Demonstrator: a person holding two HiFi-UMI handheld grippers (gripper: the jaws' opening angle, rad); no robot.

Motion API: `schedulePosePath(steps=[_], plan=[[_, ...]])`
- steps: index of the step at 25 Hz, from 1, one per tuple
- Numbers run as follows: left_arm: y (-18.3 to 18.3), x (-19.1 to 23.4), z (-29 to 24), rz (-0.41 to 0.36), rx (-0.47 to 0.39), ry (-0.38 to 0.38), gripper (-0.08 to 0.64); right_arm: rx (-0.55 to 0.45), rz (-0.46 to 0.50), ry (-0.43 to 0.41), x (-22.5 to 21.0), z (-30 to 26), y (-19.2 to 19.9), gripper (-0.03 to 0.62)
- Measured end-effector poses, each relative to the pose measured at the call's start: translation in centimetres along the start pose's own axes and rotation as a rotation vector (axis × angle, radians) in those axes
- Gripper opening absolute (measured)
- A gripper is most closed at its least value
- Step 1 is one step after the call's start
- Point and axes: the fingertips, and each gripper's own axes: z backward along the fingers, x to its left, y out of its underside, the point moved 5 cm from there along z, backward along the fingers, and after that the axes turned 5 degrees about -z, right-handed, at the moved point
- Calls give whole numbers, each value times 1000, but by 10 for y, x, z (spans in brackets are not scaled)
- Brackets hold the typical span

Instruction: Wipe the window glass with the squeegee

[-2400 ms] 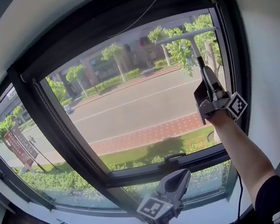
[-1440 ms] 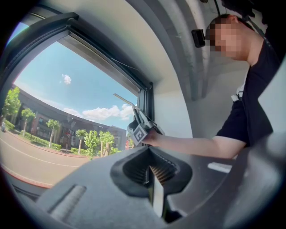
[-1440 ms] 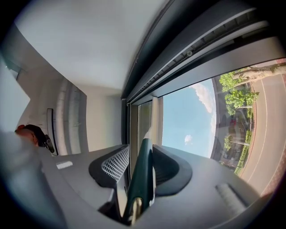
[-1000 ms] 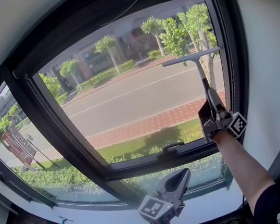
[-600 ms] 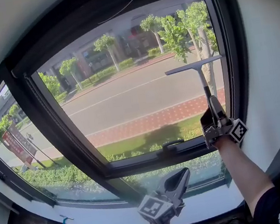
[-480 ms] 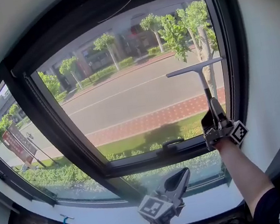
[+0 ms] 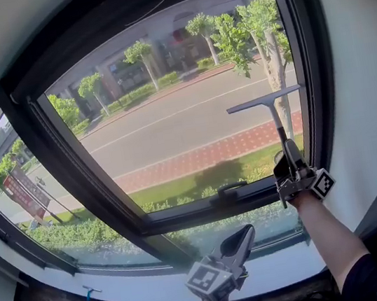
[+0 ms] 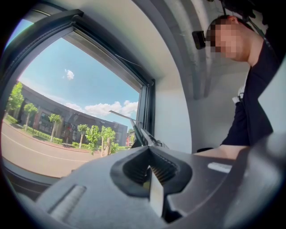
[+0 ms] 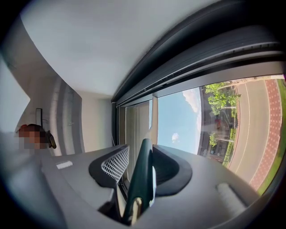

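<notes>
Standing upright against the right part of the clear window glass (image 7: 172, 135): slim T-shaped squeegee (image 7: 263, 100), pale grey blade bar on top, thin shaft, dark green handle.

Right gripper (image 7: 287, 155): jaws clamped on the green handle, low near the black window frame (image 7: 71, 172).

Left gripper (image 7: 243, 235): jaws together with nothing between them, hanging idle below the sill and well apart from the squeegee.

Step in hand, as judged: a downward pull. It is best done with the bar level, pressure even along its length and the path straight to the bottom rail. The stroke should end beside the black latch handle (image 7: 227, 191), and the next strip should overlap to the left.

Not determinable:
- whether the blade edge actually touches the glass
- any wet film or streaks on the pane
- the blade bar, which lies out of the right gripper view
</notes>
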Motion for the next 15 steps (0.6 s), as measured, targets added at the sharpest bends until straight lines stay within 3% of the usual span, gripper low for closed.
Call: schedulePosePath(steps=[15], plan=[[11,-1,0,17,26,7,2,-21,-38,82,-23,52,14,166]])
